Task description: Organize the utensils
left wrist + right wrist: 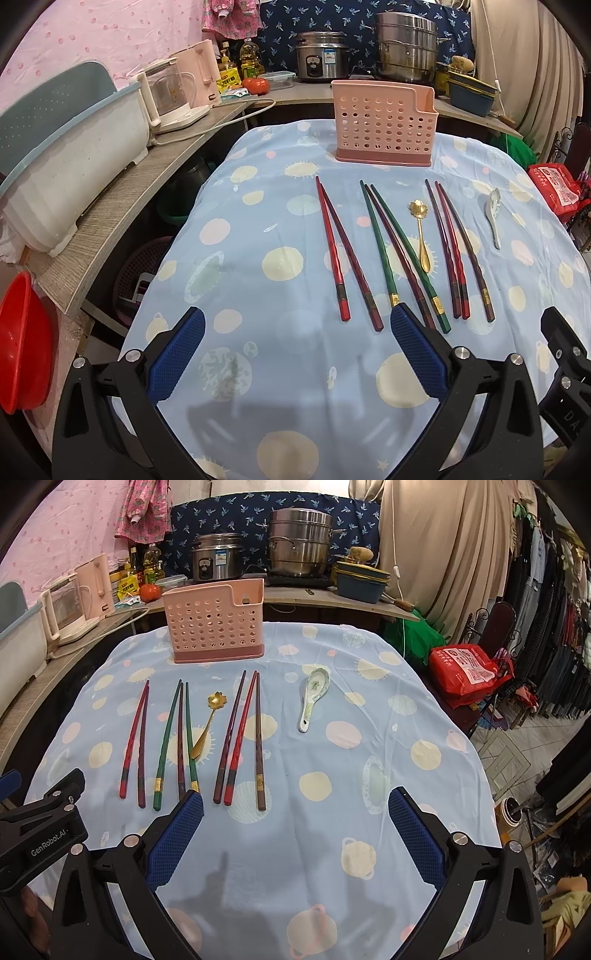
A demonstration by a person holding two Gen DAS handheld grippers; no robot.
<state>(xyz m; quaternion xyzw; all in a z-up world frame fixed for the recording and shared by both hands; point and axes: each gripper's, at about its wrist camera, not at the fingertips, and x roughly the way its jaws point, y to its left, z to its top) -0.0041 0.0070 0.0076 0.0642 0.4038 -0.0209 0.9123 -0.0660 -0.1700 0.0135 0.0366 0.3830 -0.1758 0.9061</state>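
Grippers, left (pixel 297 319) and right (pixel 295 801), hover released (nothing held) before chopsticks (pixel 369 254).

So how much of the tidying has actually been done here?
Nothing yet, by the look of it. The pink holder shows nothing sticking out of it. Both the left gripper and the right gripper are open and hold nothing. All still lie on the tablecloth: the chopsticks, the gold spoon and the white spoon.
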